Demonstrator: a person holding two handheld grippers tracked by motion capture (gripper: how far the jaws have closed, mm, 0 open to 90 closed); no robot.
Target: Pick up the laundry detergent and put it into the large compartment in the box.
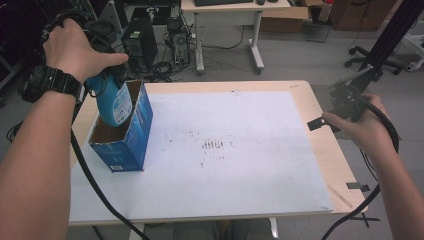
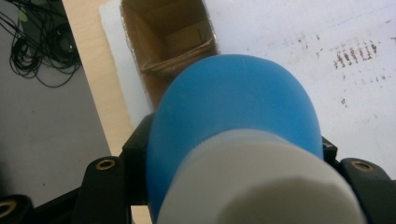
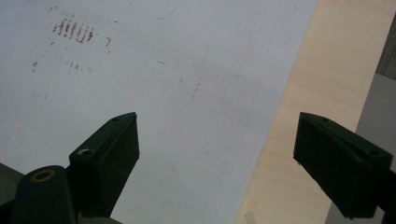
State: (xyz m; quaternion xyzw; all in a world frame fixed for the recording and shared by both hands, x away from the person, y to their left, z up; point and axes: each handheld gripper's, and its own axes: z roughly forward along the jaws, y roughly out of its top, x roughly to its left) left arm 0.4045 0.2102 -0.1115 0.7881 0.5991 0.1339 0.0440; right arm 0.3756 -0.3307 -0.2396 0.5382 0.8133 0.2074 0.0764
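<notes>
My left gripper [image 1: 107, 75] clamps a blue plastic bottle [image 1: 114, 102], label unreadable, over the open blue cardboard box [image 1: 125, 135]; my right gripper [image 3: 217, 158] gapes wide above the white sheet [image 1: 225, 145].

Grey floor [image 1: 300, 60], white desk [image 1: 225, 7], computer tower [image 1: 139, 42], cable tangle [image 1: 162, 70], office chair base [image 1: 372, 62]

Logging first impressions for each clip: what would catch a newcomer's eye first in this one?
The blue bottle, clamped in the left gripper, hangs tilted over the mouth of the open blue carton at the table's left side. In the left gripper view its rounded blue body bulges over the brown inside of the carton. At the table's right edge, the right gripper waits with jaws wide apart over the scuffed white sheet, holding nothing.
</notes>
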